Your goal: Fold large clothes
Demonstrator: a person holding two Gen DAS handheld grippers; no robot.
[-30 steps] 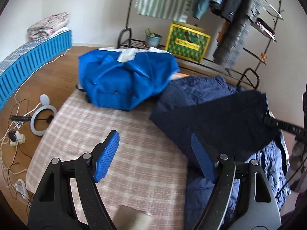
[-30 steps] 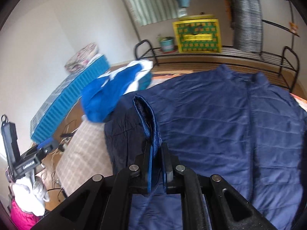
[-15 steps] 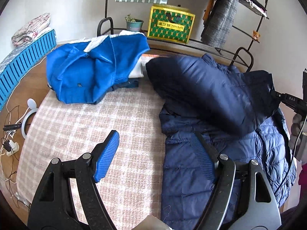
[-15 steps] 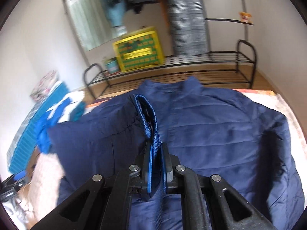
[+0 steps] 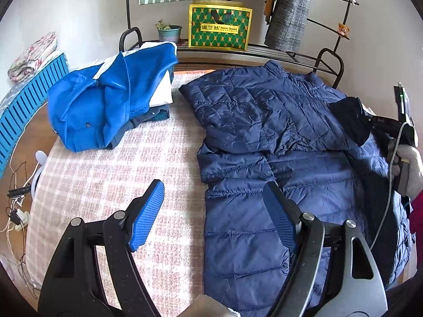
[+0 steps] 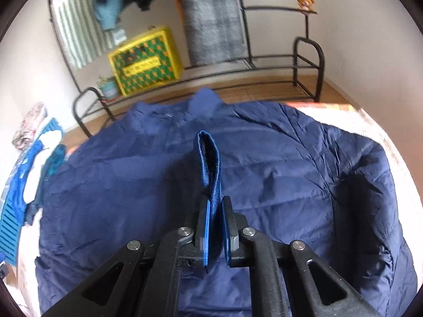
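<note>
Since a second ago the sleeve has swung across the navy puffer jacket (image 5: 264,137) and now lies flat over its chest, with the cuff (image 6: 210,163) carried to the far right of the left gripper (image 5: 214,211). That gripper hangs wide open and empty, its right pad over the jacket's lower left panel, its left pad over the checked blanket (image 5: 111,174). In its own view the right gripper (image 6: 215,227) is clamped tight on the cuff, which stands up as a thin loop just ahead of its pads, the jacket body spread directly beneath. Quilted and air-filled (slick shell, I judge), the jacket looks light, soft and springy, likely to slide and puff open; cuffs, hem and seams seem the safest holds
</note>
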